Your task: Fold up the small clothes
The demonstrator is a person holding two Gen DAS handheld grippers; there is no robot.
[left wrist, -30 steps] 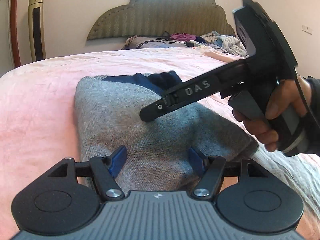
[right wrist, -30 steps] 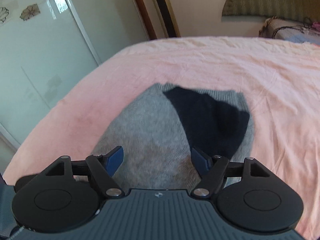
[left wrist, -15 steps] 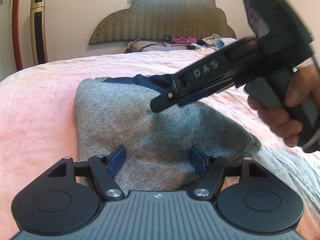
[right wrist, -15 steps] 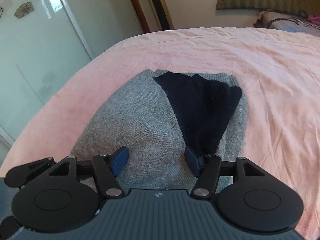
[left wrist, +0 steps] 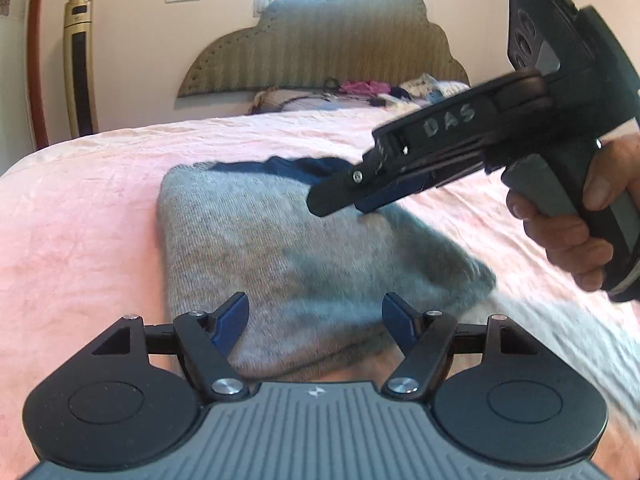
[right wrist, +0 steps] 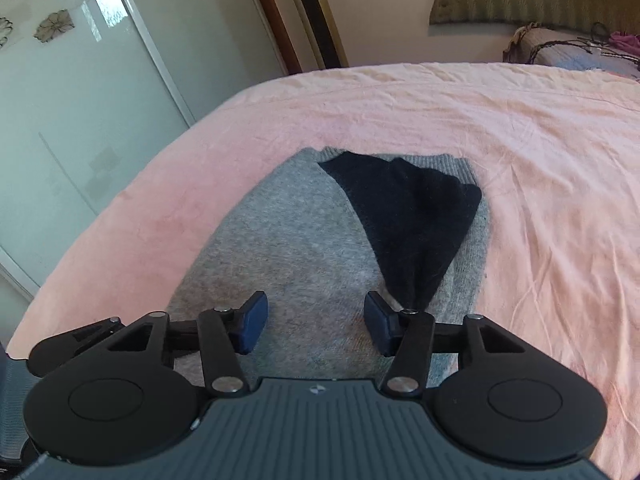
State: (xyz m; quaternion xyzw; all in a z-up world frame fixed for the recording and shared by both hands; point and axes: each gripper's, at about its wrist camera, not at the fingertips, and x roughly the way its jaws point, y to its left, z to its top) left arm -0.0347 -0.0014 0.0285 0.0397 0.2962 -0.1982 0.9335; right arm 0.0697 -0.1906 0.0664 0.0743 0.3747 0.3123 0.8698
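A grey knit garment (left wrist: 256, 240) lies folded on the pink bedspread (left wrist: 80, 216), with a dark navy part (right wrist: 412, 216) spread over its far right side. My left gripper (left wrist: 316, 316) is open, just above the garment's near edge. My right gripper (right wrist: 316, 316) is open and empty, hovering above the grey knit (right wrist: 288, 248); the navy cloth tapers to a point beside its right finger (right wrist: 378, 316). The right gripper also shows in the left wrist view (left wrist: 360, 192), raised above the garment's right side, held by a hand.
A padded headboard (left wrist: 324, 52) with a pile of clothes (left wrist: 372, 90) stands at the bed's far end. A tall gold air conditioner (left wrist: 80, 68) stands at the left wall. Glass wardrobe doors (right wrist: 92, 92) flank the bed's left side.
My right gripper has lifted up and back off the garment, with its jaws narrowed somewhat. The navy part now lies drawn out to a point. The left gripper has barely moved.
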